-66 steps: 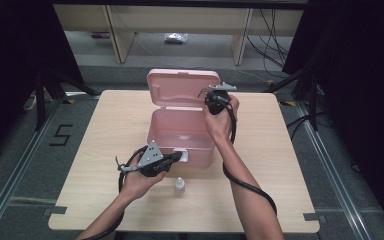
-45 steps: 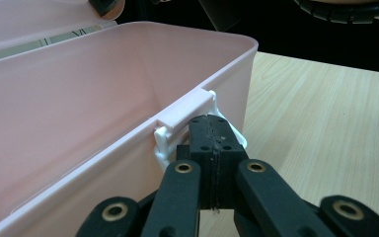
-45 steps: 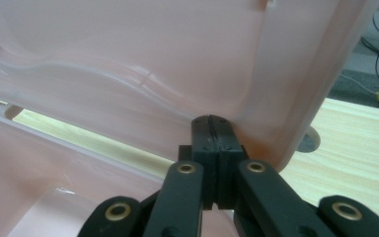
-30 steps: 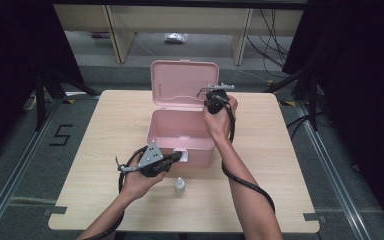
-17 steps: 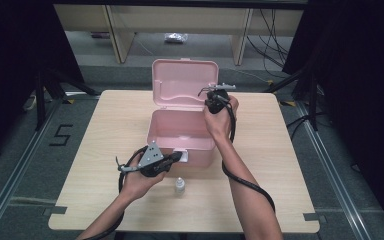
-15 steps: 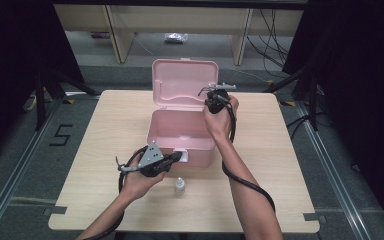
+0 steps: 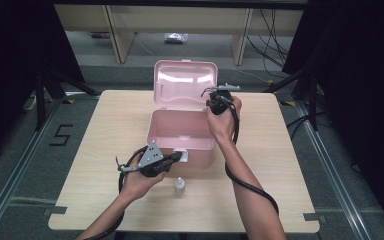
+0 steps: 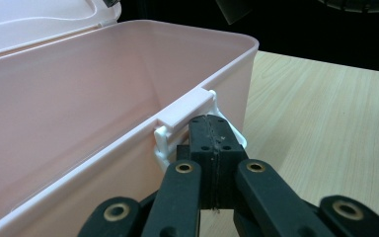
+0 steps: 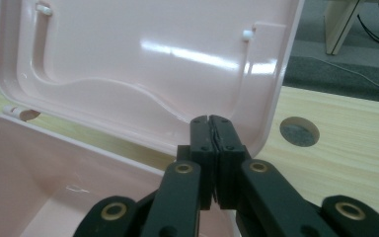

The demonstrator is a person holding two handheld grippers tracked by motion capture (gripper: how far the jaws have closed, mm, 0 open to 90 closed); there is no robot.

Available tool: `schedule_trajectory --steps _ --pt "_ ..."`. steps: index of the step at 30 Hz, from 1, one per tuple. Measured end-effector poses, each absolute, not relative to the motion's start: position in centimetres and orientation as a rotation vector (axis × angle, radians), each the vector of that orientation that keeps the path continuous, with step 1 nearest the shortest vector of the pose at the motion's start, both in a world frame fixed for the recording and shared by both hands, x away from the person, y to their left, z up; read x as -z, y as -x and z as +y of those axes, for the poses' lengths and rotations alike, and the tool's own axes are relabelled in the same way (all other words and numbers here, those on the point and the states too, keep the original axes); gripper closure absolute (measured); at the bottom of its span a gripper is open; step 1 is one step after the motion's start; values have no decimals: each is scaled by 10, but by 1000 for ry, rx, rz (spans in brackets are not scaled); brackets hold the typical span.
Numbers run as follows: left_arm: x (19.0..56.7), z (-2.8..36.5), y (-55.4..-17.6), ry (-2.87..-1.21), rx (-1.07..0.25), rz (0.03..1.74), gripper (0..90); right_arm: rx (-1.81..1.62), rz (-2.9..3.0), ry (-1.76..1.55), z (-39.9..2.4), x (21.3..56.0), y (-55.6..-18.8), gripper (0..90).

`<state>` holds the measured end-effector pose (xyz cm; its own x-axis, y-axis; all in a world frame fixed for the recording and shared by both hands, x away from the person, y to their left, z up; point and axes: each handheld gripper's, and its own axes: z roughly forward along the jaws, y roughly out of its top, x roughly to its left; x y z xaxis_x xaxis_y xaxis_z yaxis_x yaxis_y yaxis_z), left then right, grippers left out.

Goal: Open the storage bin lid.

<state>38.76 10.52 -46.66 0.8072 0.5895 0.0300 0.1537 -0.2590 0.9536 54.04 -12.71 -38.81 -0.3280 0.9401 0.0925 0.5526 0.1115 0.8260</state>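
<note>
Two hand-held grippers, both w/ jaws together: right hand-held gripper [image 9: 211, 121] pushes pink plastic box's raised lid [image 9: 143, 64]; left hand-held gripper [image 8: 211, 123] braces white front latch [image 8: 185, 111].

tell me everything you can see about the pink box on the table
The pink box looks like glossy plastic: a deep rectangular tub, nothing visible inside, with a hinged lid standing open and upright at the back. A pale latch sits on the front wall. The box stands mid-table. The shut left gripper rests against the latch, and the shut right gripper meets the lid's lower edge. A small bottle stands apart in front.
</note>
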Motion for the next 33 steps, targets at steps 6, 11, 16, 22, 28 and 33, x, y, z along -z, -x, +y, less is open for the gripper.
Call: schedule_trajectory --steps 6,11,16,22,28,33 --pt "467 105 -387 -1814 -455 571 897 -1111 1951 -1442 -131 387 -536 888" --pt "466 105 -387 -1816 -459 574 897 -1135 1946 -1444 -135 384 -531 883" --pt "467 105 -388 -1809 -452 571 898 -1141 1943 -1445 -137 382 -526 882" --pt "466 105 -388 -1816 -451 571 897 -1144 1940 -1465 -137 381 -519 878" --pt "464 105 -388 -1825 -456 580 896 -1149 1962 -1423 -141 378 -513 868" --pt "463 105 -388 -1835 -469 579 889 -1156 1988 -1408 -144 377 -507 865"
